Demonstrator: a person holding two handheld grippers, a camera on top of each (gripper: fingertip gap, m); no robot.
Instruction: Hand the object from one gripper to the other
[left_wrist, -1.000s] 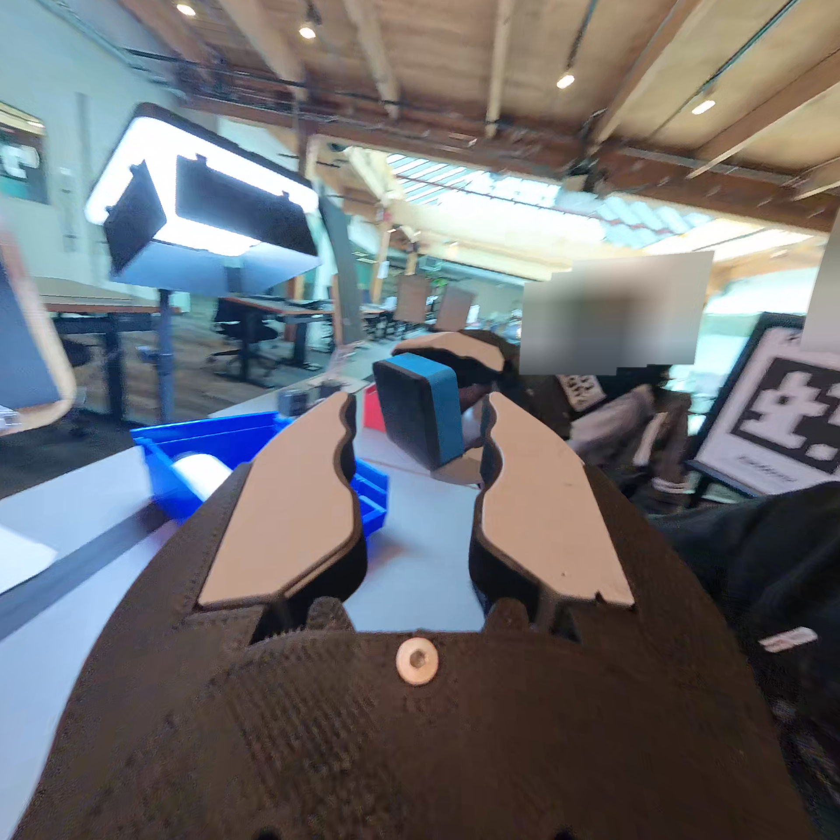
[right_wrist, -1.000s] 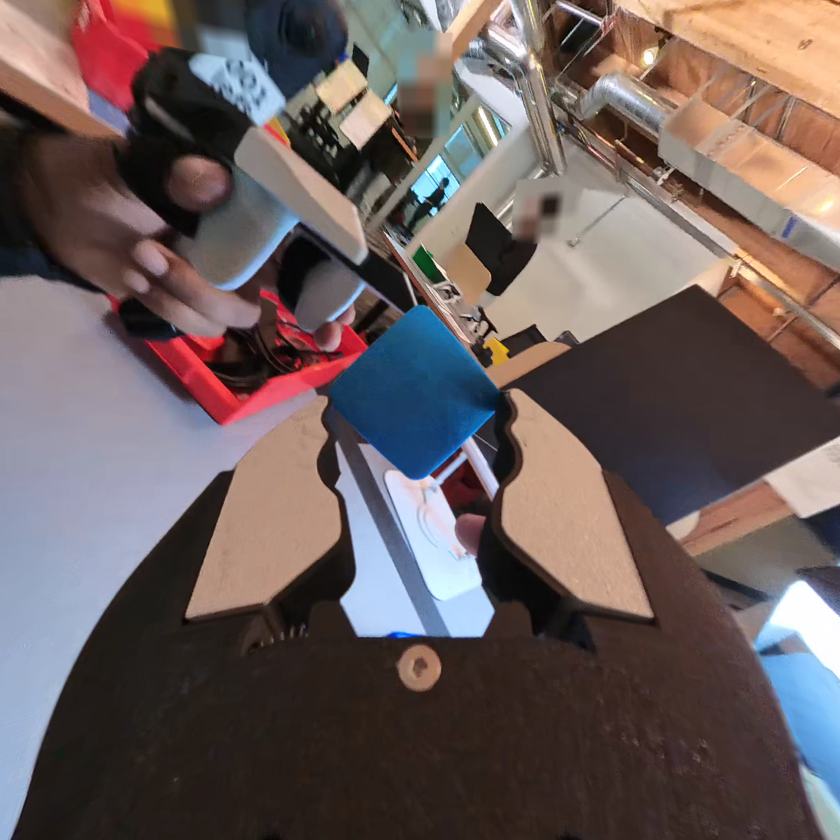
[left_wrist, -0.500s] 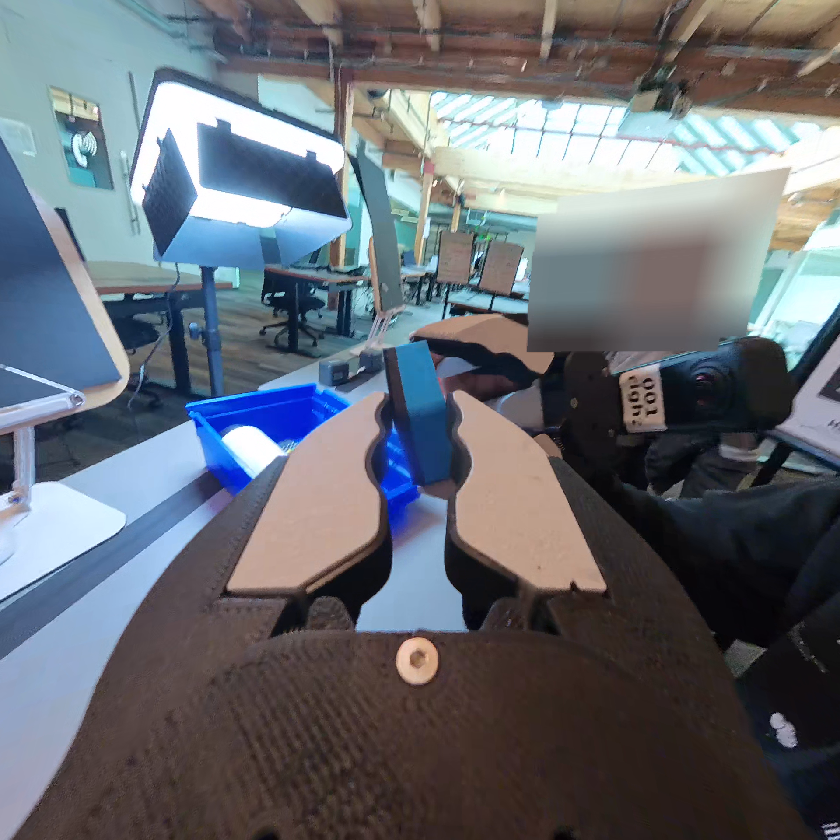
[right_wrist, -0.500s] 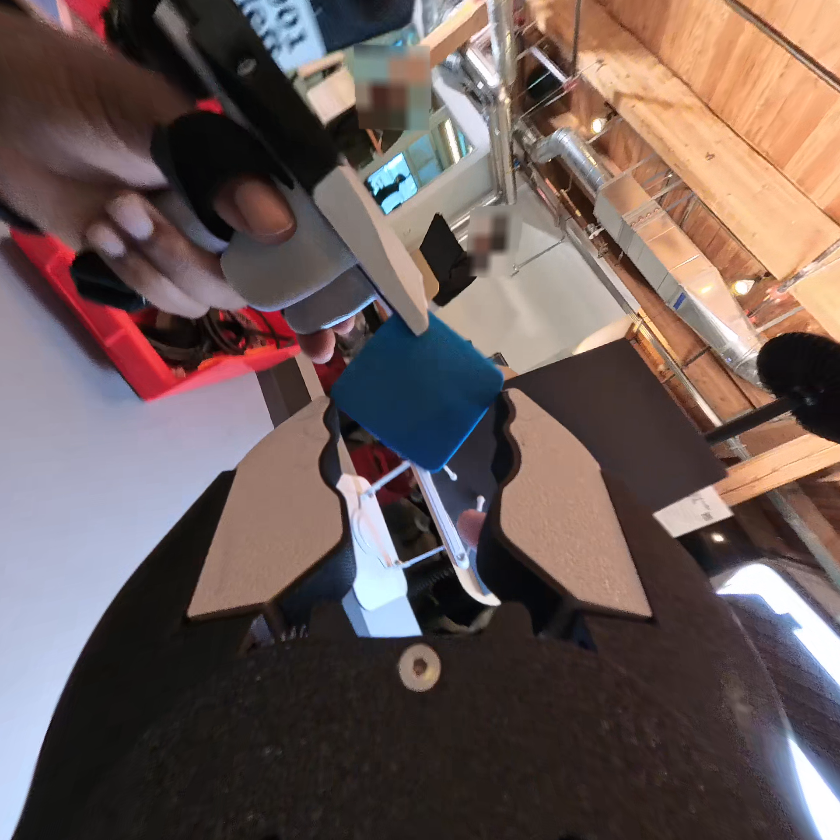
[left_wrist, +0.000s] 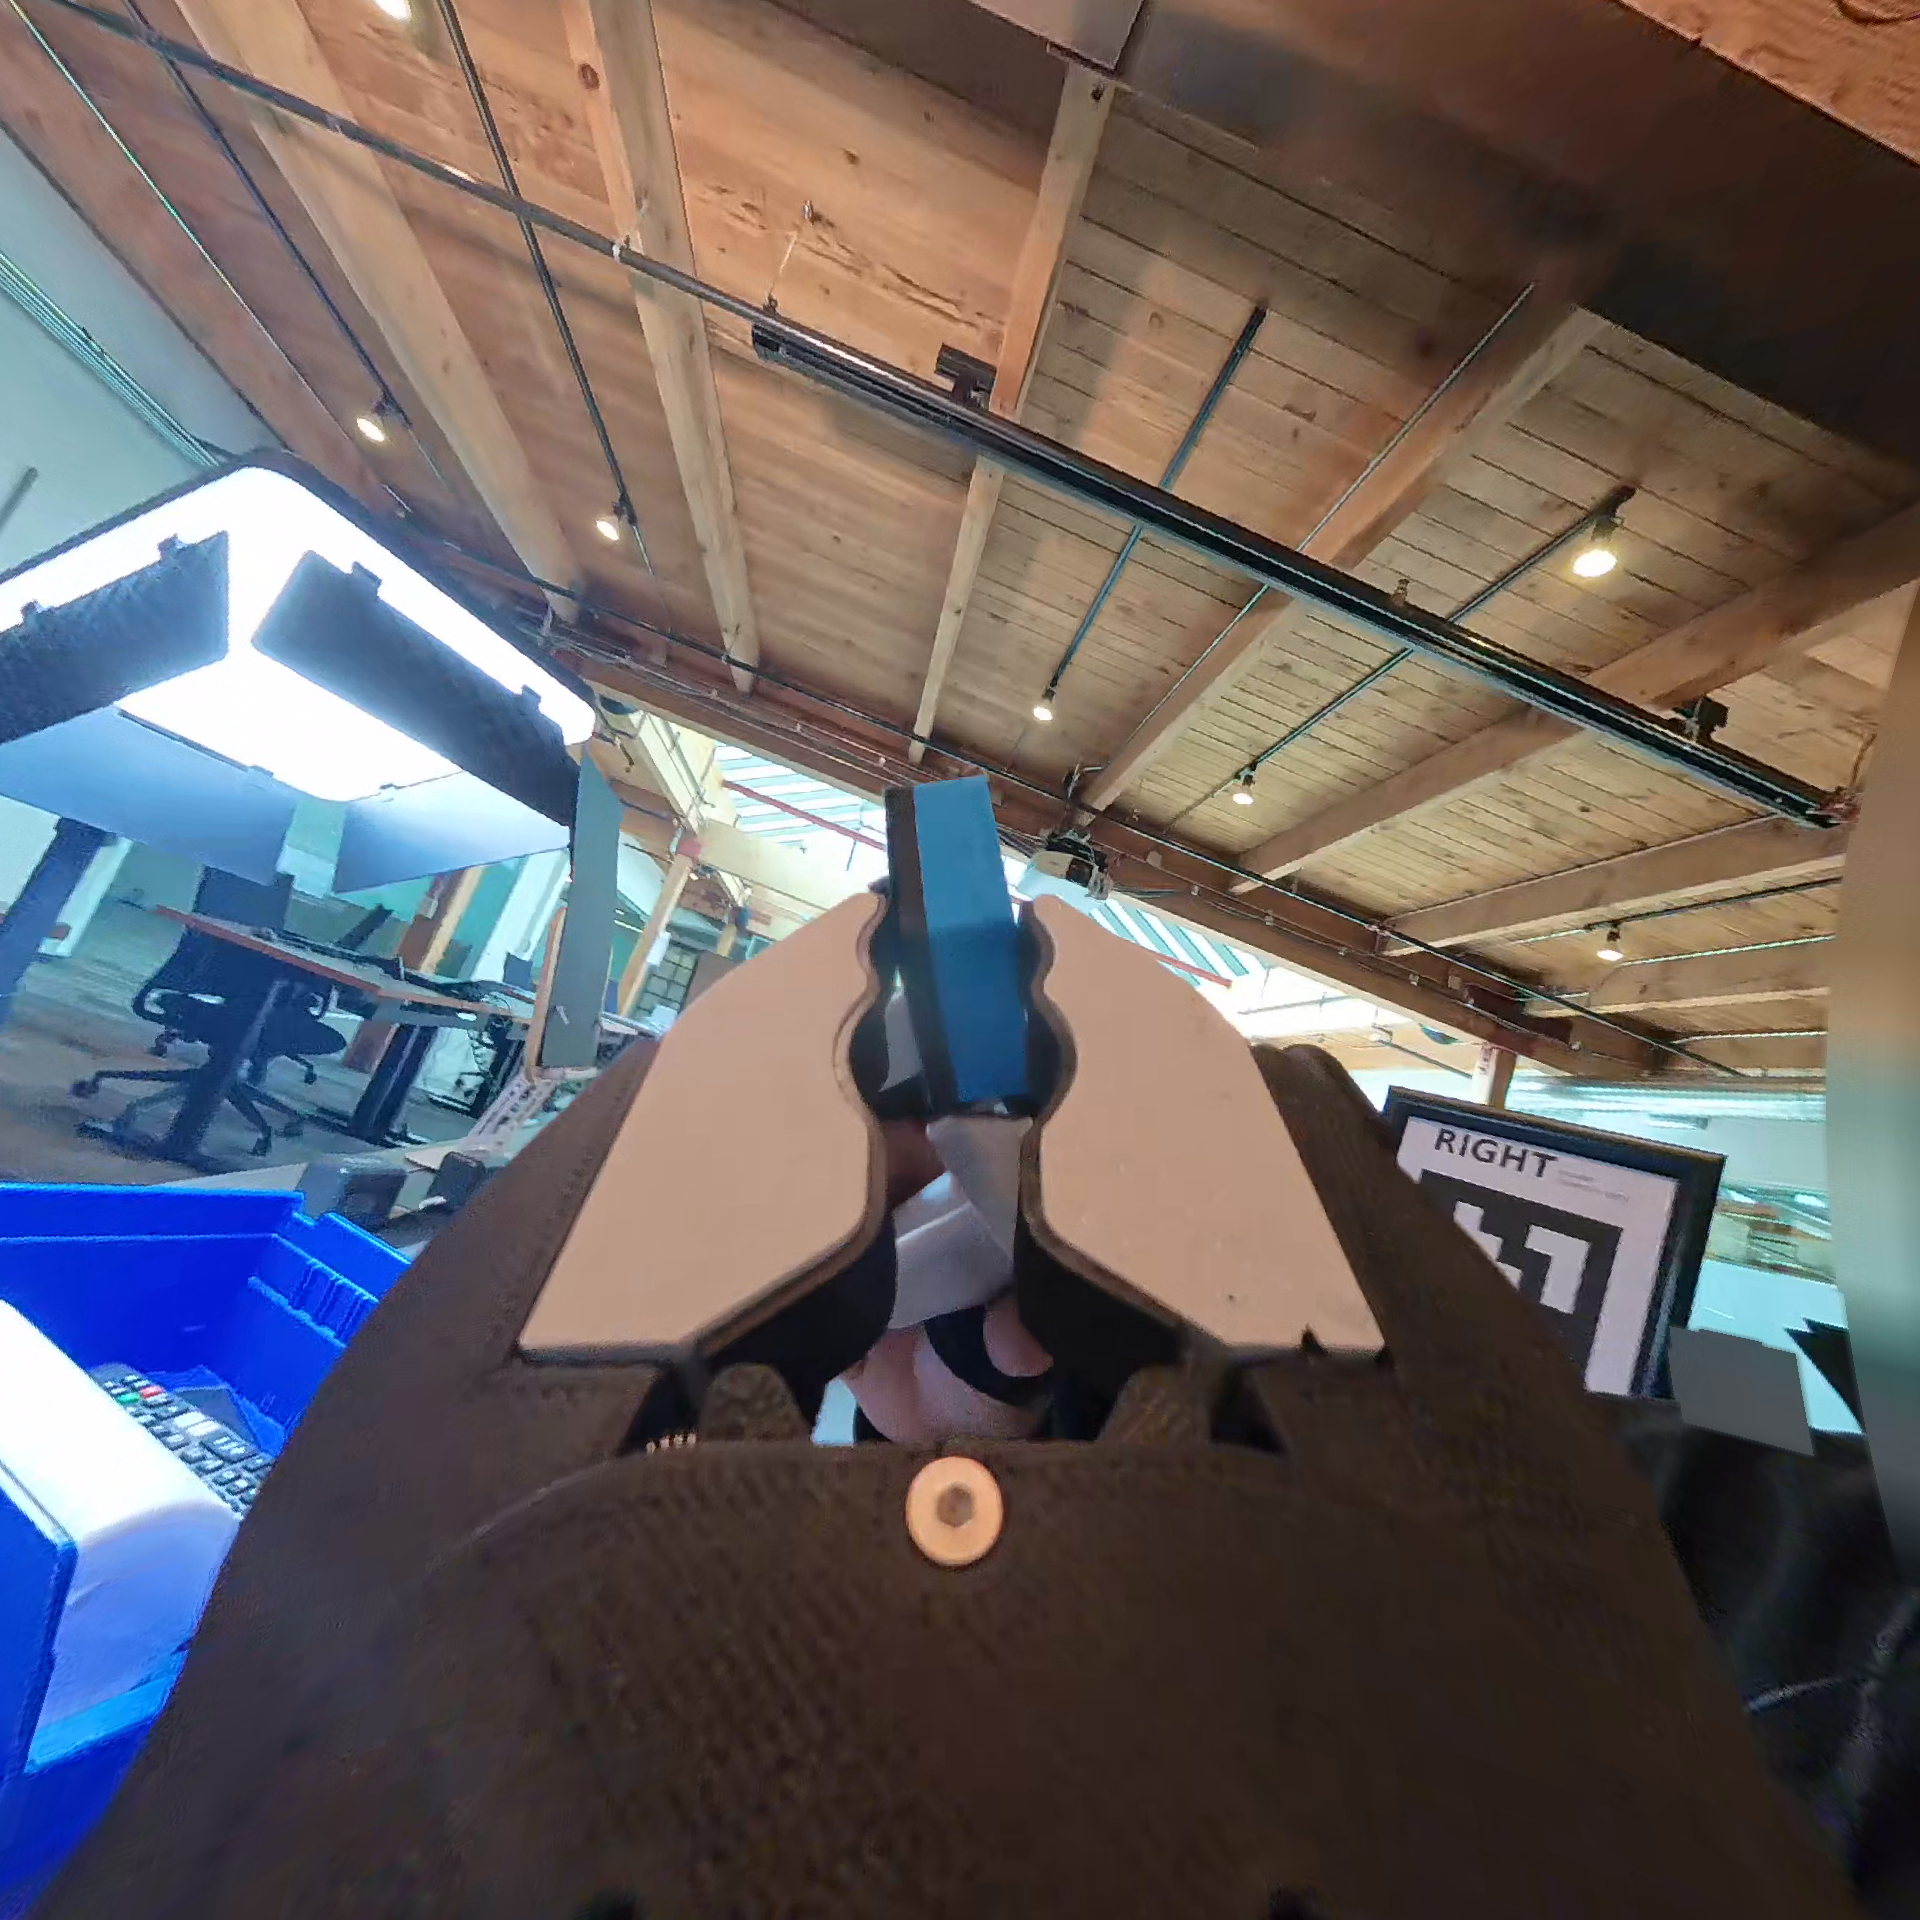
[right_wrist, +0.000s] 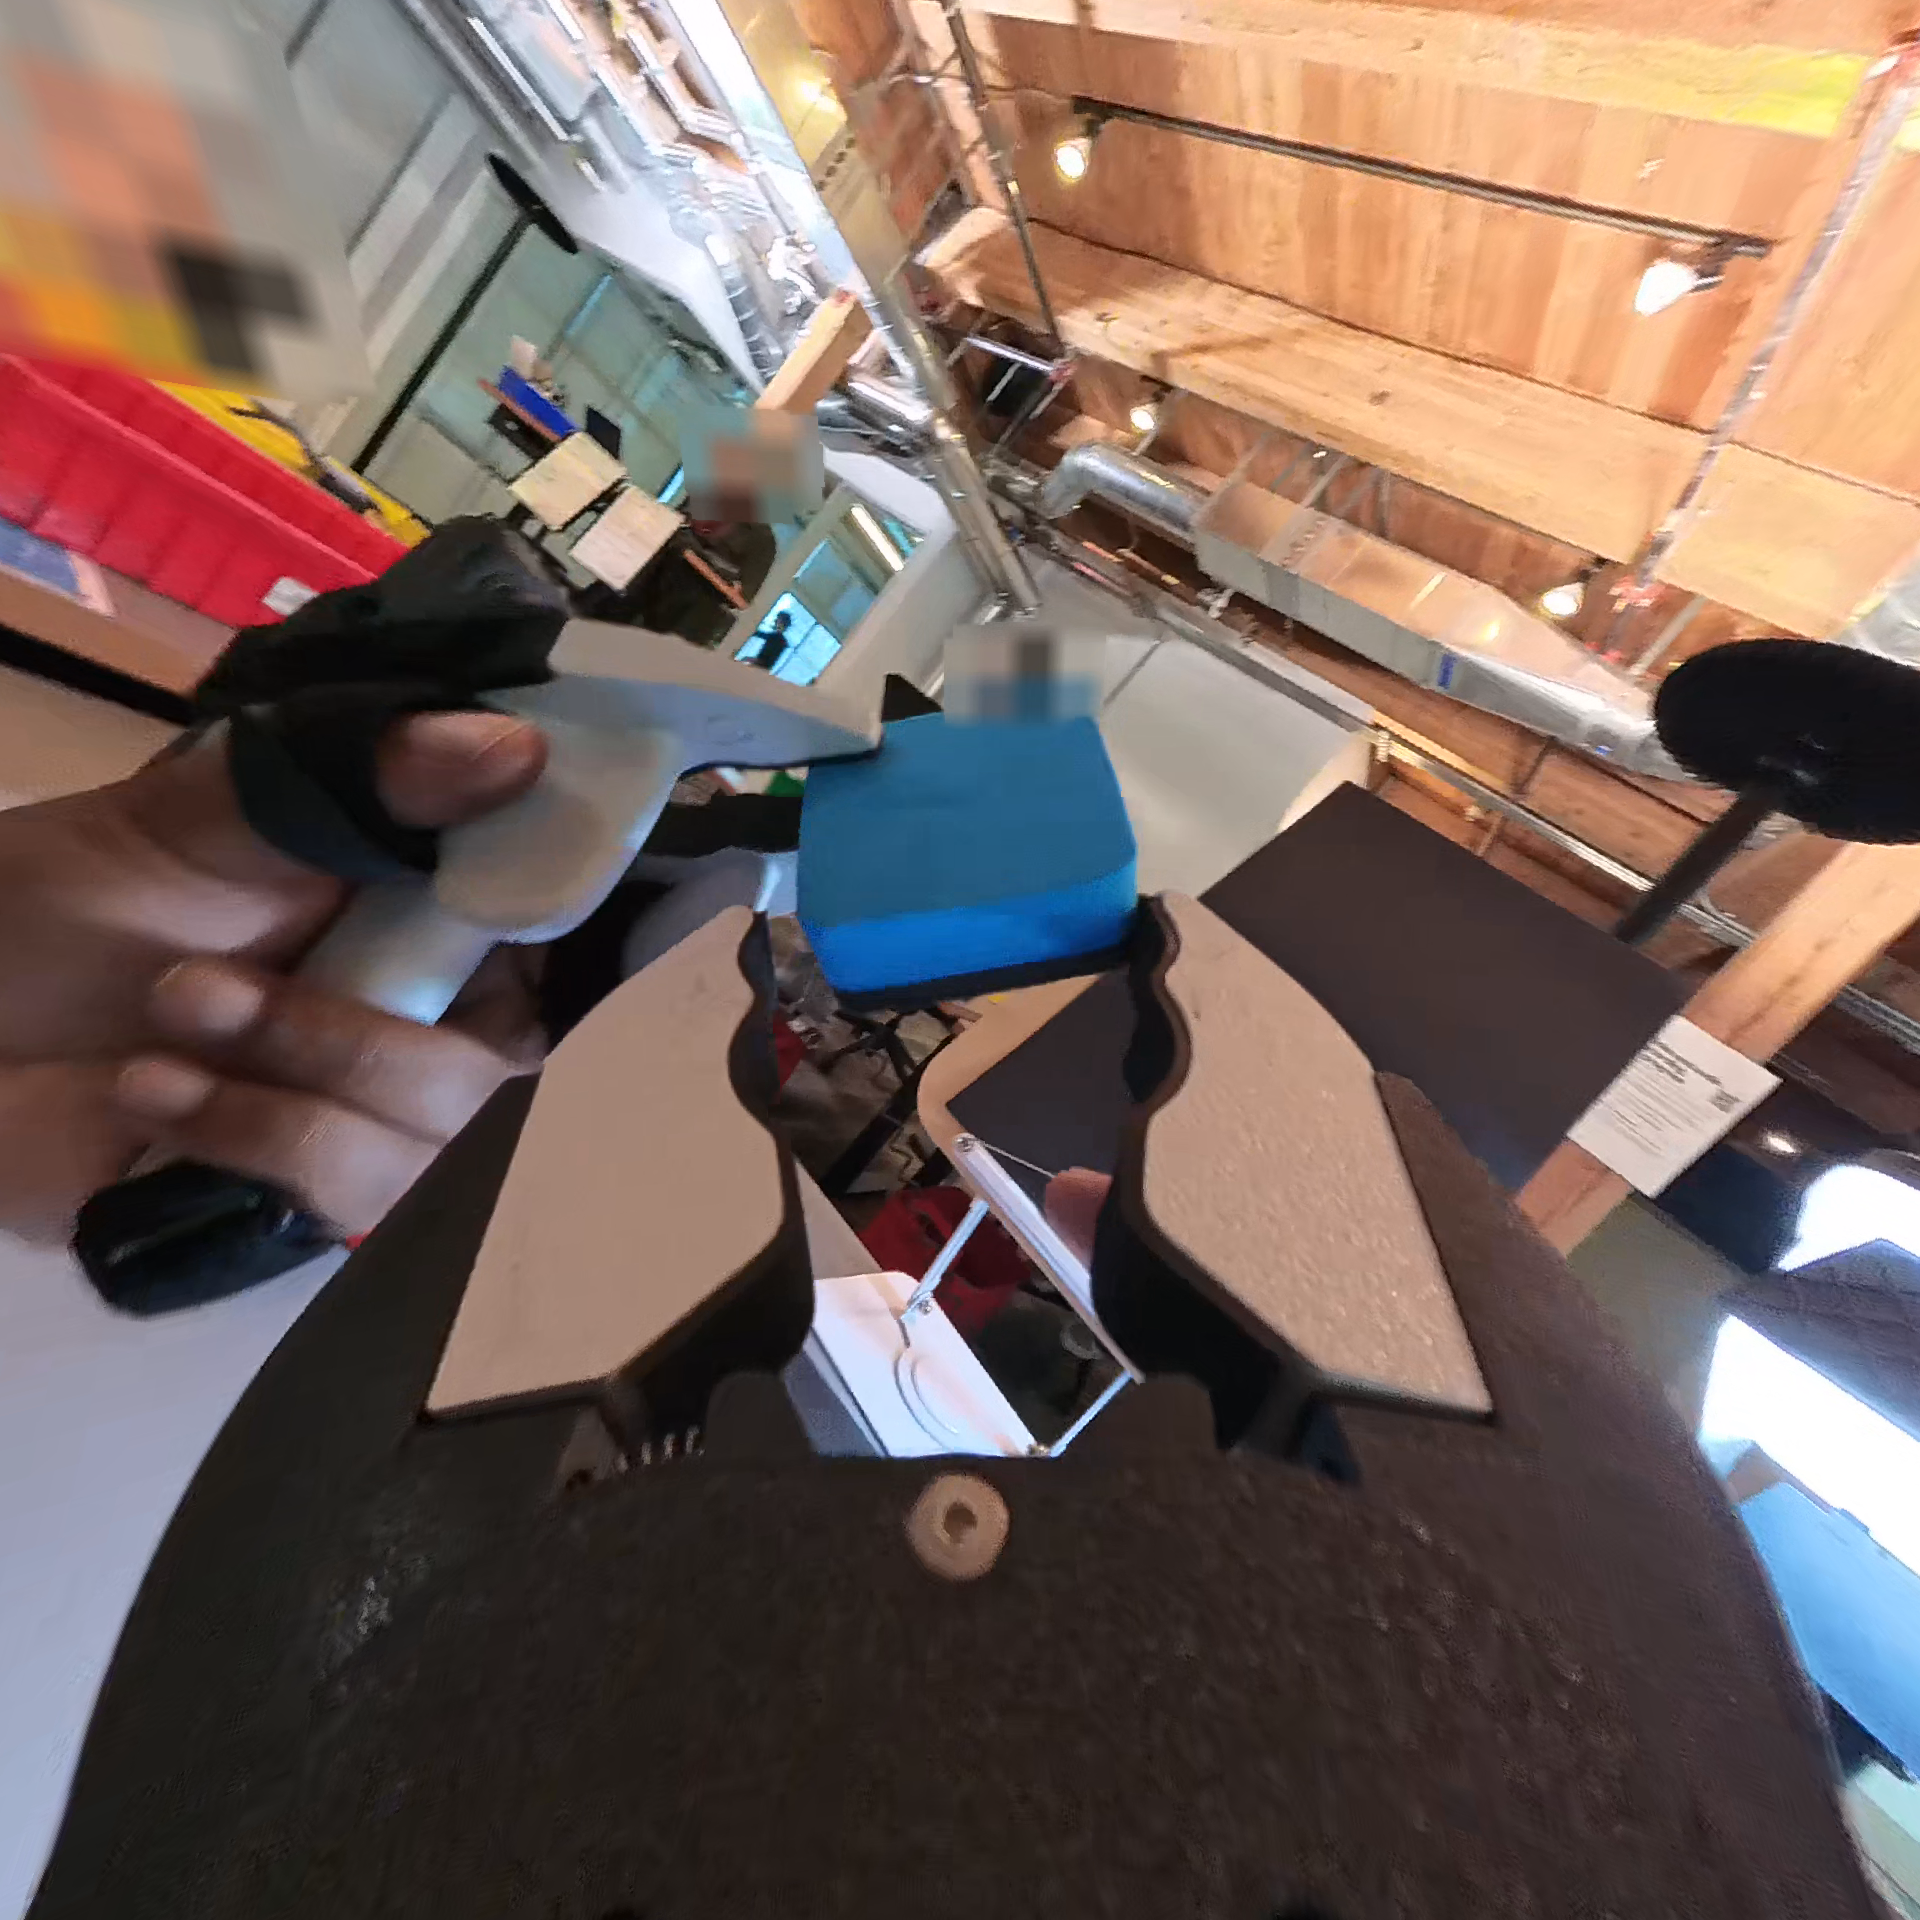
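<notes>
The object is a blue block with a black base (left_wrist: 966, 966). In the left wrist view my left gripper (left_wrist: 956, 935) is shut on it, pinching its two flat faces at the fingertips and holding it upright in the air. A finger of the right gripper (left_wrist: 977, 1153) and a hand show below it. In the right wrist view the block (right_wrist: 956, 831) sits at the tips of my right gripper (right_wrist: 951, 935), whose jaws stand apart, with a small gap at the left tip. The left gripper's finger (right_wrist: 707, 717), held by a hand, lies on the block's far left corner.
A blue bin (left_wrist: 156, 1278) holding a white keypad device (left_wrist: 125, 1455) is at lower left, with a lit light panel (left_wrist: 260, 644) above it. A framed marker board (left_wrist: 1548, 1247) stands to the right. A red bin (right_wrist: 156, 499), the white table (right_wrist: 156, 1507) and a black board on a stand (right_wrist: 1403, 987) surround the hand-over. Left and right tips are no more than a few centimetres apart.
My left gripper moved in and shut on the block that the right gripper held. Both grippers tilted up toward the ceiling. The block now sits turned and loose between the right jaws.
</notes>
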